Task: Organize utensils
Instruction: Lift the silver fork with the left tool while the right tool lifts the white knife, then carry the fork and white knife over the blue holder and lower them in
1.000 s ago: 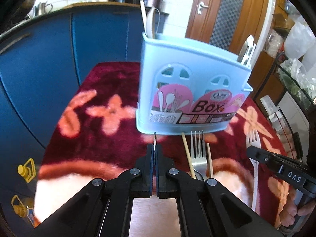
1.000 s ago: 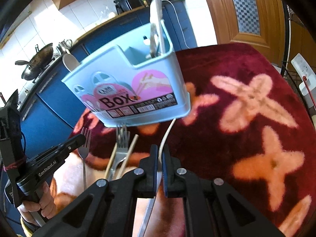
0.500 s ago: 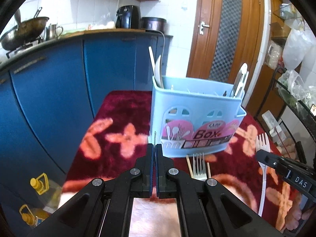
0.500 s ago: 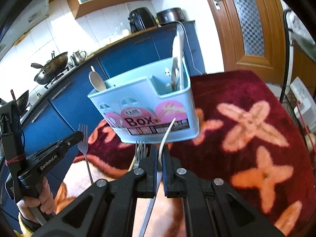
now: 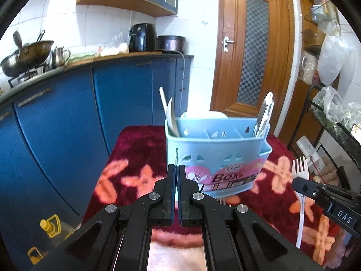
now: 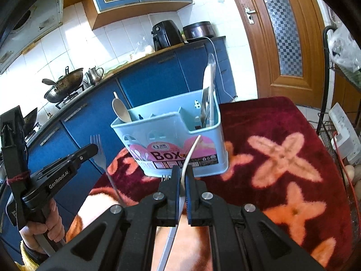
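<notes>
A light blue utensil box stands on the red flowered tablecloth. It holds a beige spoon at its left end and metal tongs at its right. My left gripper is shut on a metal fork, seen edge-on in its own view, raised in front of the box's left side. My right gripper is shut on a white plastic fork, raised in front of the box's right side. Another fork lies on the cloth just before the box, mostly hidden.
Blue kitchen cabinets run along the left, with a wok on the counter. A wooden door is behind the table and a wire rack with bags stands to the right. Oil bottles sit on the floor at left.
Both grippers have risen with their forks and tilted up. The box now sits lower and farther off in both views, and its open top shows.
</notes>
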The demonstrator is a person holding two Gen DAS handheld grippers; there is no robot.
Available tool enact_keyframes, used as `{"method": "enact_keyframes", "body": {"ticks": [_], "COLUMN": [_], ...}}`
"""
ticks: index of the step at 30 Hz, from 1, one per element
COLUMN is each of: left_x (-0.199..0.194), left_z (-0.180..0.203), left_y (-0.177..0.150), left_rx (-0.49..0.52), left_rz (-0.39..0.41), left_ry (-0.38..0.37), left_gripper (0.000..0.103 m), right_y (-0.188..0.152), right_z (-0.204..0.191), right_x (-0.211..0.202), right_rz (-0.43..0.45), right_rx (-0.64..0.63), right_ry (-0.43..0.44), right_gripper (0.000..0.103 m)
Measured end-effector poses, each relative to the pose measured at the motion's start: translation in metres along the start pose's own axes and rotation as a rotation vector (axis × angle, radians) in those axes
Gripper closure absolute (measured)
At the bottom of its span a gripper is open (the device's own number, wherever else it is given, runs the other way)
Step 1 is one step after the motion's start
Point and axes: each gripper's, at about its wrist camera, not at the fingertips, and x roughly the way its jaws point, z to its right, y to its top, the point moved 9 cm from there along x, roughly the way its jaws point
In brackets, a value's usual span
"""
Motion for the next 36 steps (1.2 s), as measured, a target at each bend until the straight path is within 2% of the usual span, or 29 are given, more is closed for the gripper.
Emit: {"method": "enact_keyframes", "body": {"ticks": [8,15,22,29,36], "left_x": [-0.015,-0.029,-0.038,-0.027,0.004], "left_z": [0.004,-0.002,-0.009,-0.006,0.003], "left_y": [0.033,0.068,0.114,0.153,0.163], "left_rx": [0.025,0.005,0.018,0.052,0.103], "left_rz": [0.065,0.105,0.175,0.23,0.214], "left_ry": [0.003,-0.02,0.027,0.084,0.128], "left_gripper": [0.102,0.102,0.102,0.102,0.102], "right_y": [0.028,0.048,0.067,0.086,0.109], "right_z": [-0.01,-0.016,-0.022,-0.024,-0.017], "right_x": [-0.011,-0.017,-0.017,-0.015,-0.007], "right_rz": [0.058,0.095,0.133,0.171,0.211], "right_rx": [-0.038,-0.065,-0.098,-0.136,-0.164], "right_ry": [0.005,0.008,0.007,-0.016,-0.042], "right_gripper": [0.097,0.097,0.097,0.097,0.097]}}
